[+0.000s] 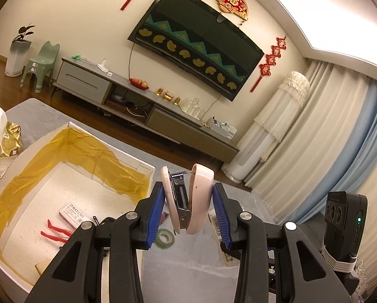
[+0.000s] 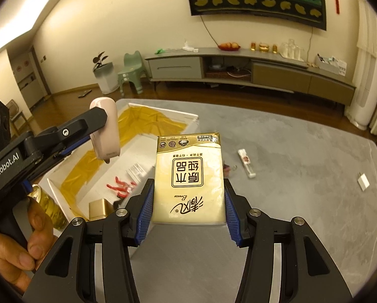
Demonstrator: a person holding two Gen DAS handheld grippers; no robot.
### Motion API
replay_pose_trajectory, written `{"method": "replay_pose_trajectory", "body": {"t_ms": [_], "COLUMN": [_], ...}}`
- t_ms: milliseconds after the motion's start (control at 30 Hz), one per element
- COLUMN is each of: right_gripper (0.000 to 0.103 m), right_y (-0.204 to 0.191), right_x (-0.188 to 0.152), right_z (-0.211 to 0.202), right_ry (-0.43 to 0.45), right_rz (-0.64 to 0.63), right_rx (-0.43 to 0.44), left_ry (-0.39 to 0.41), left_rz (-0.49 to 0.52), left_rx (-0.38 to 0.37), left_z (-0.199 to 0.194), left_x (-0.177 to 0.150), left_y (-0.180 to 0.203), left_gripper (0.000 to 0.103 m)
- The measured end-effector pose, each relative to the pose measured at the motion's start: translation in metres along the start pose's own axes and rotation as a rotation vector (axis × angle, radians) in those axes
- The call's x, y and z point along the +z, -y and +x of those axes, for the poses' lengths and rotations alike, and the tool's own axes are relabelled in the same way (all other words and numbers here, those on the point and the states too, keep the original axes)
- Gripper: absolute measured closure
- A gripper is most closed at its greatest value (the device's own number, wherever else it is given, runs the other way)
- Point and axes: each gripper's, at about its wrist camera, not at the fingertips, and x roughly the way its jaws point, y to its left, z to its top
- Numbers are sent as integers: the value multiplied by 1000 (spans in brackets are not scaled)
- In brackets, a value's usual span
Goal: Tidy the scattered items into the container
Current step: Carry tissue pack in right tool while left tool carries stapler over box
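A: From the left wrist: left gripper [image 1: 188, 203] clamped on the pale pink plastic stapler [image 1: 188, 199], held upright, hinge gaping, above the near right corner of the white box with yellow film lining [image 1: 70, 151]. Inside already: red plastic clip [image 1: 56, 232], small white staple packet [image 1: 73, 213]. Green tape roll [image 1: 165, 237] just outside, on the grey mat [image 1: 188, 272].

B: Risk there?

A: Curved shell, narrow pads; could pivot out and land short of the rim.

B: From the right wrist?

A: Right gripper [image 2: 188, 202] squeezing the cream-and-gold tissue pack [image 2: 188, 179], raised near the box's right wall. Soft pack; might sag or slip. Both grippers close together; could collide at the box.
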Motion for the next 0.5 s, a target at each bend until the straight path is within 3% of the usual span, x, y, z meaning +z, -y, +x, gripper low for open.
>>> {"method": "replay_pose_trajectory", "body": {"t_ms": [500], "right_gripper": [50], "right_y": [-40], "right_x": [33], "right_z": [25], "right_ry": [8], "right_rz": [-91], "right_rx": [38], "left_ry": [74], "left_rz": [-100], "left_rx": [55], "left_z": [-23], "left_x": [19], "left_y": [-50], "left_gripper": [63]}}
